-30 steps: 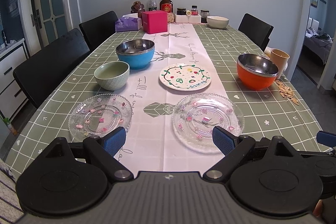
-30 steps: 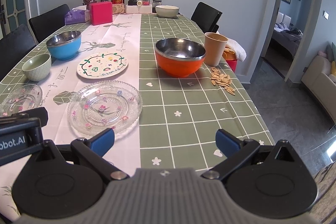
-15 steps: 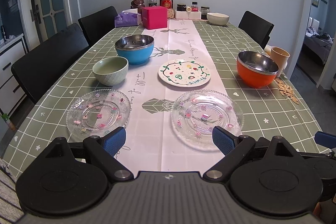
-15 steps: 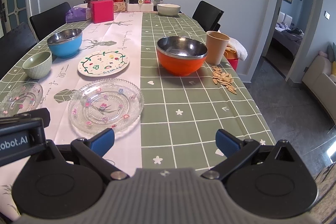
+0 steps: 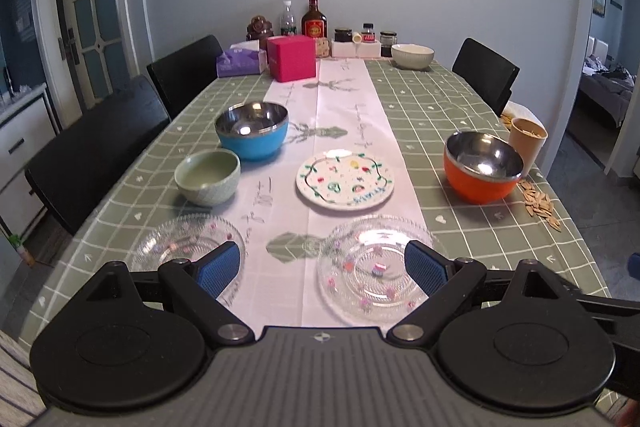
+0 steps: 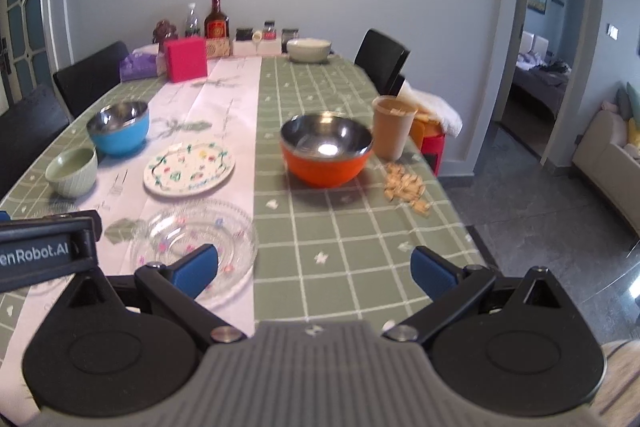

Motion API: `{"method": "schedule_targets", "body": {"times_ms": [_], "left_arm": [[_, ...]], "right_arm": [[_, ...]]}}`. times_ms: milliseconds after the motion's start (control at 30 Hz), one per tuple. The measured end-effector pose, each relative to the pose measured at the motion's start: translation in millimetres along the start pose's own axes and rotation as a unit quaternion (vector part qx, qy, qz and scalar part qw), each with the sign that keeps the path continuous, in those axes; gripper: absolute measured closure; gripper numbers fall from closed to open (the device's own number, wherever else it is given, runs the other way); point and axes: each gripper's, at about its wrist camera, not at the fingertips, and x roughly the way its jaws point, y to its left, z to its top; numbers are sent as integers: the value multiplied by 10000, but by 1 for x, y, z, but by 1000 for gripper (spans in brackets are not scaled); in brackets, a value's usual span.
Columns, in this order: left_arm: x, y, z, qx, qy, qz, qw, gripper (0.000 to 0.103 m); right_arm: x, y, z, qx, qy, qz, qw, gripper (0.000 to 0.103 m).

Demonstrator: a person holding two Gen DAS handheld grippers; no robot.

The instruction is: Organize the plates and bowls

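On the green checked table lie two clear glass plates: one at the near left point(image 5: 182, 243) and one near the middle point(image 5: 374, 269) point(image 6: 200, 239). Behind them stand a pale green bowl point(image 5: 208, 177) point(image 6: 72, 171), a blue bowl point(image 5: 253, 129) point(image 6: 119, 127), a painted white plate point(image 5: 345, 181) point(image 6: 189, 173) and an orange bowl point(image 5: 482, 165) point(image 6: 326, 147). A white bowl point(image 5: 412, 55) point(image 6: 309, 49) sits at the far end. My left gripper point(image 5: 322, 269) hovers open above the near edge, between the glass plates. My right gripper point(image 6: 314, 269) is open too, just right of the middle glass plate.
A tan cup point(image 5: 527, 143) point(image 6: 392, 127) and scattered seeds point(image 6: 406, 187) sit right of the orange bowl. A pink box point(image 5: 291, 58), tissue pack point(image 5: 241, 63), bottles point(image 5: 314, 17) and jars crowd the far end. Black chairs point(image 5: 100, 147) line both sides. The table's right edge drops to open floor.
Both grippers have risen and pulled back a little, so the dishes now sit lower and nearer in both views. Nothing on the table has moved; both grippers stay open.
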Motion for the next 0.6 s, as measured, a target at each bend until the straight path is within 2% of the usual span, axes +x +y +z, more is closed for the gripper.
{"method": "schedule_targets", "body": {"times_ms": [167,300,467,533,600], "left_arm": [[-1,-11,18,212,-11,301,9993,0],[1,-13,33,-16,-72,180,9998,0],[20,-23,59,188,208,-754,9968,0],[30,-33,69,300,274,-915,9950,0],[38,-43,77,395,223,-912,9948,0]], "right_arm": [[-8,-16,19,31,-141,-43,9999,3],[-7,-27,36,-72,-178,53,9998,3],[18,-41,63,-148,20,-117,9998,3],[32,-48,76,-165,83,-29,9998,3],[48,-57,88,-22,105,-91,9999,3]]}}
